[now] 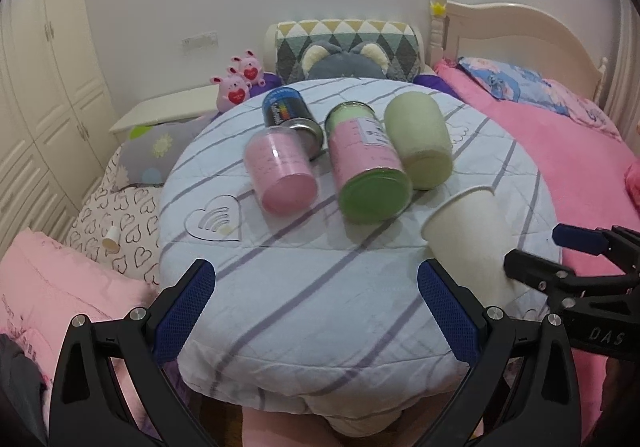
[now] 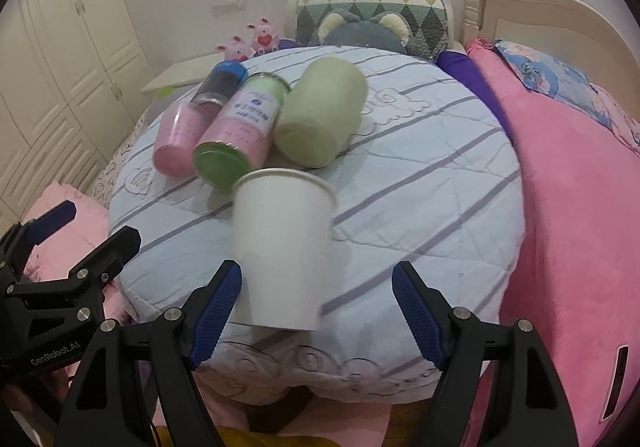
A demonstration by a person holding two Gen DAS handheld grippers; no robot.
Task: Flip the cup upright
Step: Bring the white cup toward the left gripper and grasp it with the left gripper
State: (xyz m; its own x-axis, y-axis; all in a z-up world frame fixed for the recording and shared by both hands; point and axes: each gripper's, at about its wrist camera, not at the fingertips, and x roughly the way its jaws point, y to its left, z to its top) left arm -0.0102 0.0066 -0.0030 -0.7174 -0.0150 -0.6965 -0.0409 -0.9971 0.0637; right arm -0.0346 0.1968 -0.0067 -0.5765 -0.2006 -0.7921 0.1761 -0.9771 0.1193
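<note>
A white paper cup (image 2: 282,247) stands with its open rim up, slightly tilted, on the round table under a pale blue striped quilt (image 2: 420,175). My right gripper (image 2: 316,303) is open, its blue-padded fingers either side of the cup's lower part, not touching it. The cup also shows in the left wrist view (image 1: 466,239) at the right, with the right gripper (image 1: 532,251) around it. My left gripper (image 1: 316,299) is open and empty over the quilt's near edge, left of the cup.
Several containers lie on their sides behind the cup: a pink one (image 1: 280,171), a pink-and-green jar (image 1: 368,171), a pale green one (image 1: 420,139) and a dark can (image 1: 284,107). A pink bed (image 1: 560,151) is on the right, pillows and plush toys (image 1: 240,81) behind.
</note>
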